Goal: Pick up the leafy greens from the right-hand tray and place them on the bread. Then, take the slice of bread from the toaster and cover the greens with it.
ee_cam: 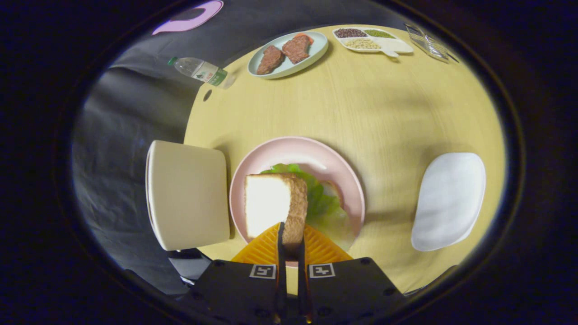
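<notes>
I see a pale wooden tabletop (384, 113) carrying a round pink plate (316, 153); a cream toaster (187, 194) just left, a white tray (449, 198) right, a pale-green meat plate (289, 67) beyond.

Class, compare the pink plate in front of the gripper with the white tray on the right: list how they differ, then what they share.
The pink plate is round; the white tray is an elongated rounded shape. The pink plate carries leafy greens, with a bread slice gripped on edge by the gripper over it; the white tray lies bare. Both rest flat on the yellow table.
</notes>
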`<action>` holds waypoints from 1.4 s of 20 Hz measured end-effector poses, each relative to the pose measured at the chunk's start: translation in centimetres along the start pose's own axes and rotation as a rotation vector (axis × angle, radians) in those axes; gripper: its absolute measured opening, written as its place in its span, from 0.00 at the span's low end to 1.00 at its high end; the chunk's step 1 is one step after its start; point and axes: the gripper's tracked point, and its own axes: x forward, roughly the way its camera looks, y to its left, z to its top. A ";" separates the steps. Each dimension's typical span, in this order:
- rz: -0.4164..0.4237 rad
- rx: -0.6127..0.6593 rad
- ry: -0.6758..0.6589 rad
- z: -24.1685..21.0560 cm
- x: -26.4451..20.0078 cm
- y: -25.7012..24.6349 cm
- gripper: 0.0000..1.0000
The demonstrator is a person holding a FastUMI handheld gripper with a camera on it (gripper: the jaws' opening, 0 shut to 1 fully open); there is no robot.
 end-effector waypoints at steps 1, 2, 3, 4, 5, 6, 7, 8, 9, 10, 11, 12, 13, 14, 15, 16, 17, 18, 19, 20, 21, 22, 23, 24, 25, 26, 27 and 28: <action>-0.031 -0.035 -0.018 0.0 0.1 -0.3 0.13; -0.058 -0.071 -0.039 0.0 0.2 -0.4 0.13; -0.086 -0.104 -0.059 0.0 0.3 -0.6 0.13; -0.112 -0.133 -0.079 0.1 0.5 -0.7 0.13; -0.154 -0.165 -0.101 0.1 0.6 -1.2 0.13; -0.173 -0.191 -0.117 0.0 0.5 -1.2 0.19; -0.198 -0.202 -0.135 -0.1 0.7 -1.3 0.24; -0.222 -0.212 -0.162 0.2 0.5 -1.7 0.30; -0.246 -0.220 -0.180 0.3 0.4 -1.8 0.36; -0.271 -0.234 -0.203 0.4 0.4 -2.1 0.36; -0.280 -0.241 -0.217 0.4 0.3 -2.1 0.41; -0.300 -0.251 -0.234 0.4 0.3 -2.0 0.46; -0.315 -0.262 -0.253 0.4 0.2 -1.9 0.51; -0.342 -0.281 -0.271 0.5 0.1 -2.0 0.56; -0.377 -0.305 -0.294 0.6 -0.1 -2.4 0.61; -0.412 -0.336 -0.318 0.9 -0.6 -2.7 0.65; -0.427 -0.357 -0.335 1.0 -0.4 -2.7 0.72; -0.440 -0.371 -0.349 1.1 -0.6 -2.8 0.79; -0.450 -0.385 -0.363 1.1 -0.7 -2.8 0.86; -0.460 -0.397 -0.377 1.2 -0.8 -2.8 0.93; -0.465 -0.406 -0.392 1.2 -0.9 -2.8 0.97; -0.471 -0.417 -0.414 1.3 -1.2 -2.6 0.97; -0.481 -0.427 -0.444 1.5 -1.5 -2.4 0.97; -0.490 -0.433 -0.479 1.8 -2.0 -2.3 0.97; -0.492 -0.433 -0.539 2.3 -2.8 -1.8 0.98; -0.500 -0.428 -0.603 2.9 -3.9 -1.5 0.98; -0.503 -0.417 -0.687 3.6 -5.4 -1.3 0.98; -0.497 -0.398 -0.768 4.1 -7.4 -0.9 0.99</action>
